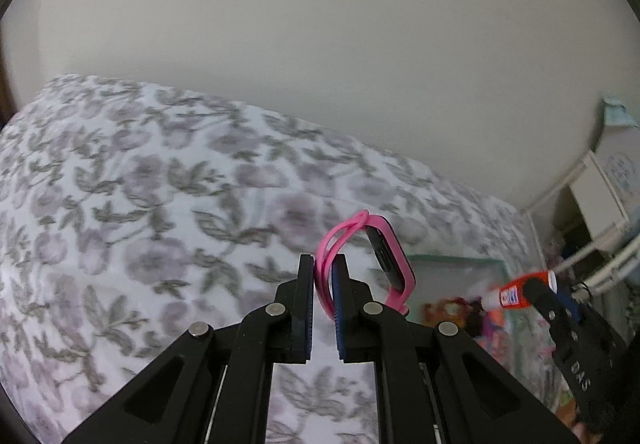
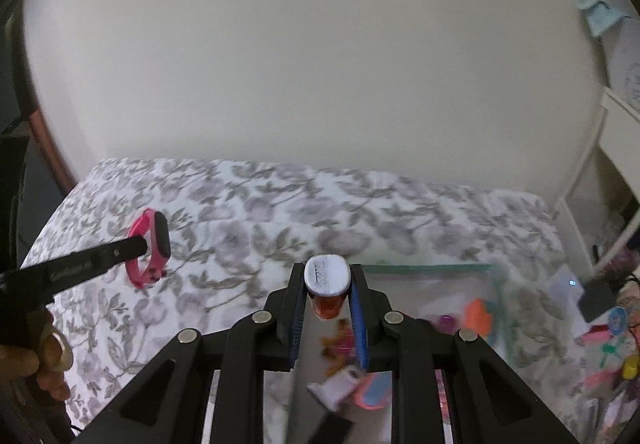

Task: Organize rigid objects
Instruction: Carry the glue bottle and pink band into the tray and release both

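A pink wristband with a black screen hangs in the air over the flowered bed cover. My left gripper is shut on its thin strap. In the right wrist view the same wristband shows at the left, at the tip of the left gripper. My right gripper is shut on a small orange bottle, which I see end-on with its white oval end towards me. In the left wrist view that bottle lies crosswise in the right gripper.
A clear box with a teal rim sits on the bed below the right gripper, with several small colourful items inside. More small toys lie to its right. A white shelf unit stands at the bed's right side. A hand holds the left gripper.
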Demonstrator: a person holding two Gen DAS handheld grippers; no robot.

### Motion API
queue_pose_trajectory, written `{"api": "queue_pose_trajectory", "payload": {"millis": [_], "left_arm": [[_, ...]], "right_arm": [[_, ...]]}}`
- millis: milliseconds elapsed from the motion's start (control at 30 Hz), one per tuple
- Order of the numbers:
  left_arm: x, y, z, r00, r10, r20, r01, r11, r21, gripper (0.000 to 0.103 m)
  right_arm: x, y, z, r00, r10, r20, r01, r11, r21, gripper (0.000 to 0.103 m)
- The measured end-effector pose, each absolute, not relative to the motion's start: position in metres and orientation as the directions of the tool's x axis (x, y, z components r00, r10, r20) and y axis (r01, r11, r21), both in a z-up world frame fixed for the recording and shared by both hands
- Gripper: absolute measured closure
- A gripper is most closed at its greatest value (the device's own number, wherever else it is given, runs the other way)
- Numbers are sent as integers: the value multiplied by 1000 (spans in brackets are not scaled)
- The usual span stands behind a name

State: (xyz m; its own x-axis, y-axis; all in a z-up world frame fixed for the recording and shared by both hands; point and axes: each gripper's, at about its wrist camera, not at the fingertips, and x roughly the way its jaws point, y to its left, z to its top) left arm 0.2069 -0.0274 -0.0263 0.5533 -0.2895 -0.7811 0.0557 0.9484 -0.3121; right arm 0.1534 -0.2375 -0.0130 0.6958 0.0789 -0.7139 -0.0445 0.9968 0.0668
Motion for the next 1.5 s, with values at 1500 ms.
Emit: {"api": "queue_pose_trajectory", "payload": {"millis": [1500], "left_arm": [[156, -230, -64, 297, -412, -862, 464, 851, -247, 94]], "right_arm": [[160, -354, -76, 511, 7, -860, 171, 979, 110, 81]]}}
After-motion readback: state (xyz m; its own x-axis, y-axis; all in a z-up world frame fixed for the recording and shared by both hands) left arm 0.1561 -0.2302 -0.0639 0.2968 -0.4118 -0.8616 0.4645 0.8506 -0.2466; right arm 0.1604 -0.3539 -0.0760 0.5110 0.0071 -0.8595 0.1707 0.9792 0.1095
